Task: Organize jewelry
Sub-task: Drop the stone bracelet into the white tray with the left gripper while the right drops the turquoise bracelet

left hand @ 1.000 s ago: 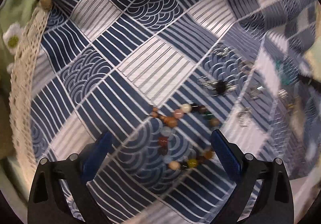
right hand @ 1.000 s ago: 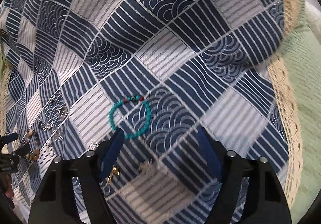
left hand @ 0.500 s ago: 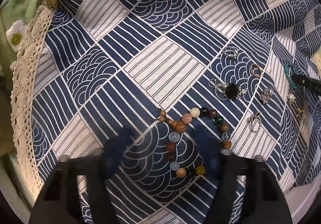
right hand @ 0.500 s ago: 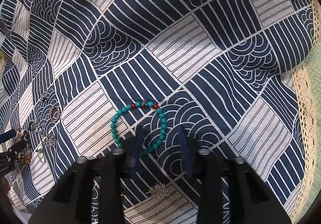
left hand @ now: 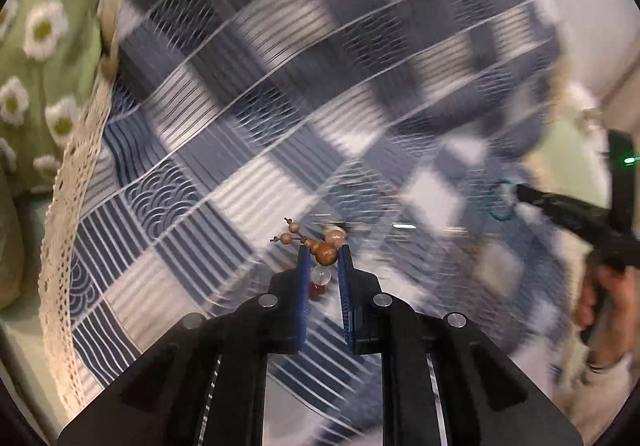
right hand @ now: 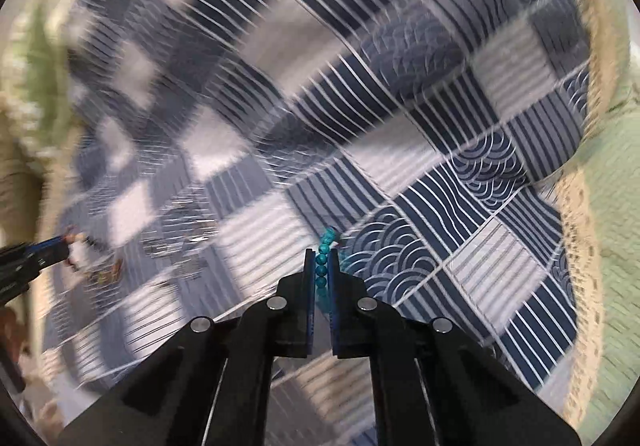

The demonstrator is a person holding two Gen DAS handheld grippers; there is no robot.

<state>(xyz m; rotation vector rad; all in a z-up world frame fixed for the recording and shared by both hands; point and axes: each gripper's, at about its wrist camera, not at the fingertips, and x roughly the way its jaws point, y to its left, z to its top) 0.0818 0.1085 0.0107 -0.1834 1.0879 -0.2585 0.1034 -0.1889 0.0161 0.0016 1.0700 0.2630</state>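
Both bracelets, which a second ago lay flat on the patterned cloth [left hand: 168, 206], are now off it: you have each one pinched and raised, and the cloth streaks with blur beneath. Your left gripper [left hand: 324, 256], whose jaws have just been closing from wide open, stands nearly shut on the mixed-bead bracelet [left hand: 326, 252]; the brown gourd bead sits between the blue pads, with a clear and a red bead hanging below. Your right gripper [right hand: 321, 262], its jaws also just closed, clamps the turquoise bracelet [right hand: 322, 268], a line of beads held between the pads. Pickup appears done for both; carrying them to their places remains. The smaller pieces [right hand: 176, 246] lie blurred on the cloth.
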